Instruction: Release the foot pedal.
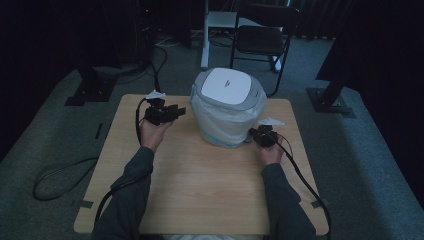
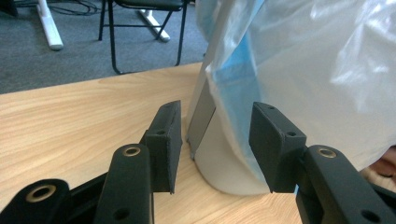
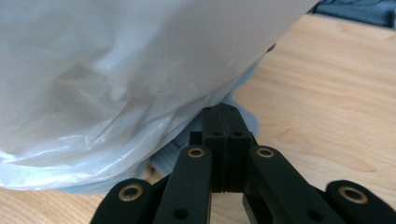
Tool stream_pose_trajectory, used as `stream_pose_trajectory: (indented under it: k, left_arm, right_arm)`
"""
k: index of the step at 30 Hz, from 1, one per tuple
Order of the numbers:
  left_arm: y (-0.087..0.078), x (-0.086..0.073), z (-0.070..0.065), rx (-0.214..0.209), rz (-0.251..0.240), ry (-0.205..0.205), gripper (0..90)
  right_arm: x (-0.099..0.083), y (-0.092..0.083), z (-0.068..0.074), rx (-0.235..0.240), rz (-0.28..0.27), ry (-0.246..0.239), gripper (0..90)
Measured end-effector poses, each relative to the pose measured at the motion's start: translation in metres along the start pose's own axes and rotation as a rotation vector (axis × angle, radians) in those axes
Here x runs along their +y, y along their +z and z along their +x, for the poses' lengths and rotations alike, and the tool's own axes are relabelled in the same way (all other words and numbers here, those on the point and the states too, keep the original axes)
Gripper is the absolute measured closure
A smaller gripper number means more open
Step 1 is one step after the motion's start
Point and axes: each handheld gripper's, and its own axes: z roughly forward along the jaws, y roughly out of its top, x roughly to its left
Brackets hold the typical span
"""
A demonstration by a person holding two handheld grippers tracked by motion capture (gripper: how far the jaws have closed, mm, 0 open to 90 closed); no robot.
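Bin (image 1: 228,89) with plastic liner (image 1: 223,122), far-centre of table (image 1: 200,190).
Right gripper (image 1: 256,134) at liner's lower right, jaws pressed together; whether film is pinched between them is hidden. Left gripper (image 1: 176,111) jaws apart, just left of bin. Bin's top is cut off in both gripper views.

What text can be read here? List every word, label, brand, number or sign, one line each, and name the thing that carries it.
Small dark mark at the centre of the white square lid of the grey-rimmed round bin: too small and blurred to read in the high view.
Translucent white and blue plastic bag around that bin: no print visible.
Black left gripper and black right gripper: no lettering visible.
Light wooden table: no text.
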Motion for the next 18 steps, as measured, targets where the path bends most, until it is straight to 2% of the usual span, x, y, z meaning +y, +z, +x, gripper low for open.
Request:
stream_pose_trajectory:
  k: [5,10,13,18]
  left_arm:
    - [-0.004,-0.009,0.003,0.013,-0.003,-0.004,54.0]
    - [-0.010,-0.019,0.008,0.020,-0.013,-0.018,53.6]
    - [-0.012,-0.026,0.010,0.021,-0.016,-0.031,53.3]
    - [-0.017,-0.051,0.006,0.031,-0.023,-0.036,52.5]
  right_arm:
    - [-0.001,-0.004,-0.004,-0.043,0.007,-0.006,88.8]
    - [-0.010,-0.007,-0.014,-0.097,0.016,0.023,88.2]
    - [-0.017,-0.006,-0.022,-0.120,0.047,0.041,87.5]
    - [-0.029,-0.005,-0.031,-0.147,0.079,0.063,81.0]
